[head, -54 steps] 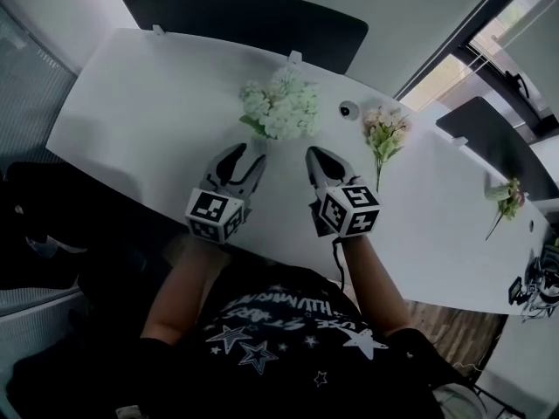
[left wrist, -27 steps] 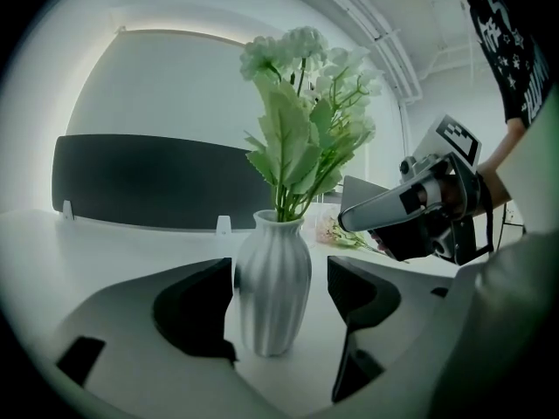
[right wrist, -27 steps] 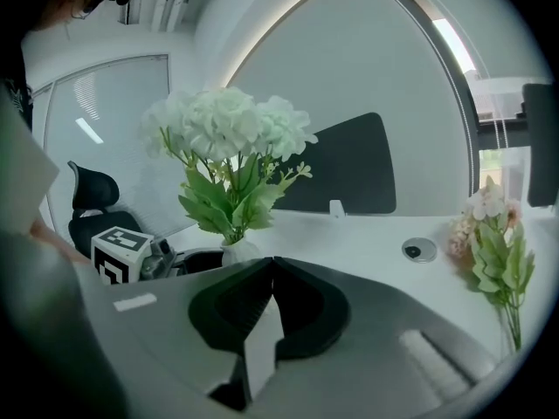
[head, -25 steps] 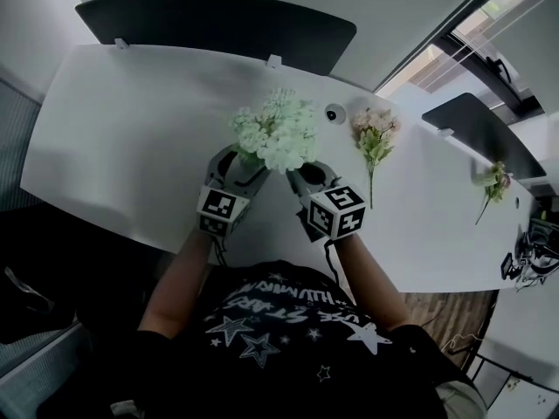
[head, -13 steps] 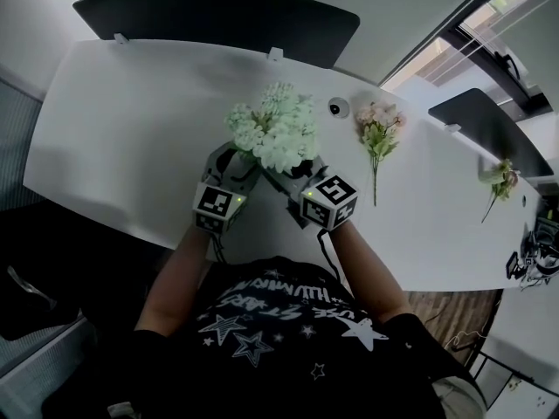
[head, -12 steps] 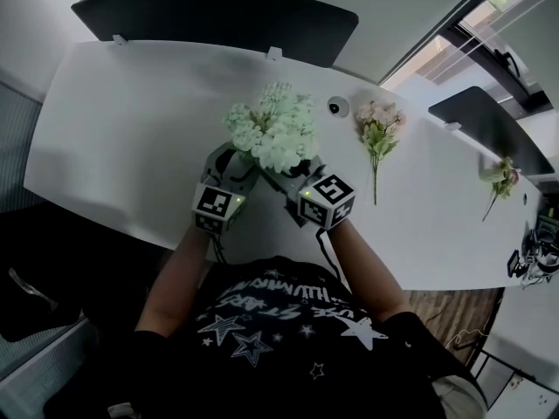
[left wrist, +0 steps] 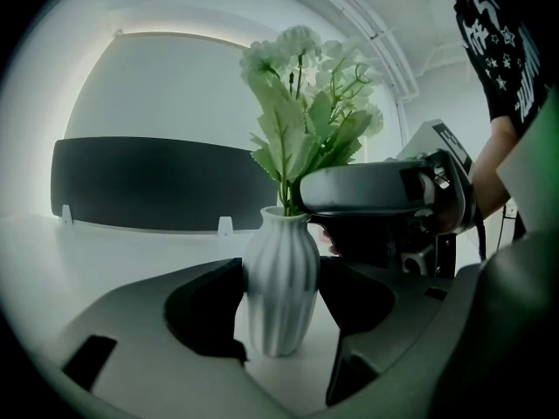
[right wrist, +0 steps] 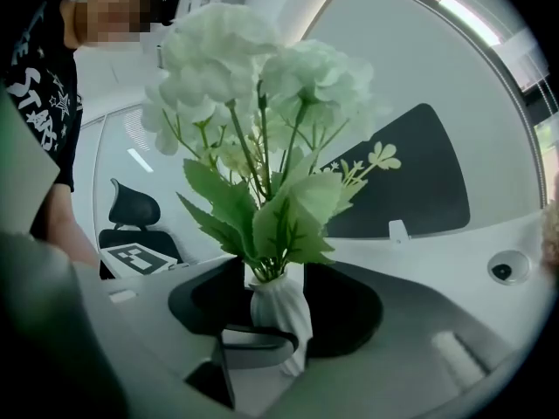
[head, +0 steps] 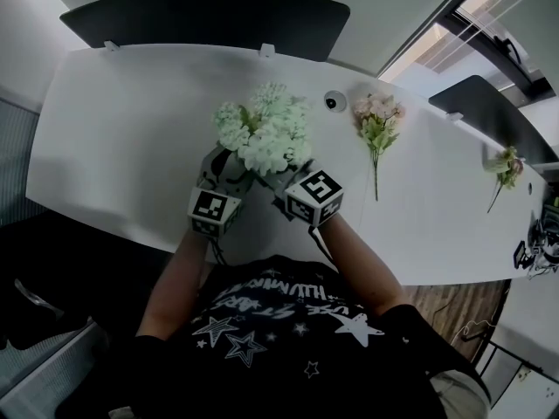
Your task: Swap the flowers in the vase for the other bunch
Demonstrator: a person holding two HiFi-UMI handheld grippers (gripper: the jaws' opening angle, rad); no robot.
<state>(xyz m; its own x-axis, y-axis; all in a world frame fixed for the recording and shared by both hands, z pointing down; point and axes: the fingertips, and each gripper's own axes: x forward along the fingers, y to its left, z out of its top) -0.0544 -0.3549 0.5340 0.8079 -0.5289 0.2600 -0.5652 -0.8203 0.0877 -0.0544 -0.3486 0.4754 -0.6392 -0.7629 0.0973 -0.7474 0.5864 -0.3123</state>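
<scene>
Ribbed white vase (narrow-necked) with leafy, pale greenish flowers

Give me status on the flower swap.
Done: nothing swapped; white bunch is in the vase. In hand: left gripper, jaws just closed on the vase; right gripper, jaws just opened, straddling the stems. To do: pull them, insert pink bunch lying on the table.

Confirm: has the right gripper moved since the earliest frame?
Yes. The right gripper went left, away from the pink bunch, to the vase; its jaws have just been opening, now flanking the vase neck.
</scene>
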